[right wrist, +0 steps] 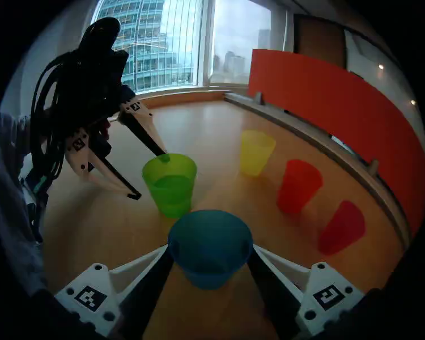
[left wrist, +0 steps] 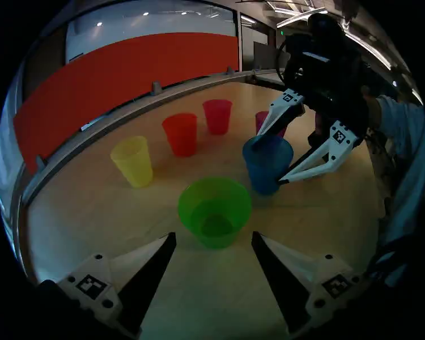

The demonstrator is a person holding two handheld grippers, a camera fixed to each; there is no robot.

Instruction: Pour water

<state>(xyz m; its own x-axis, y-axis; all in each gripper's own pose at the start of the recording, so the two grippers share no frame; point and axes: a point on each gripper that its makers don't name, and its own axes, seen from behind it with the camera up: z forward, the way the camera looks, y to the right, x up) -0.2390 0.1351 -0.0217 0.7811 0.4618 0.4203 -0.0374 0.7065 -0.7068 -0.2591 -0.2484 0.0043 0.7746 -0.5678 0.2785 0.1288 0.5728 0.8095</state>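
One big wooden table (left wrist: 99,226) holds six cups, one of each colour: green (left wrist: 215,212), blue (left wrist: 267,164), yellow (left wrist: 133,161), orange (left wrist: 181,134), red (left wrist: 217,116) and purple (left wrist: 260,120). Two grippers face each other across it. The right gripper (right wrist: 210,249) slants down, and both its fingers press on the blue cup's sides. The left gripper (left wrist: 212,235) points at the green cup with its fingers wide apart. The cup stands just in front of their tips, beside the blue one.
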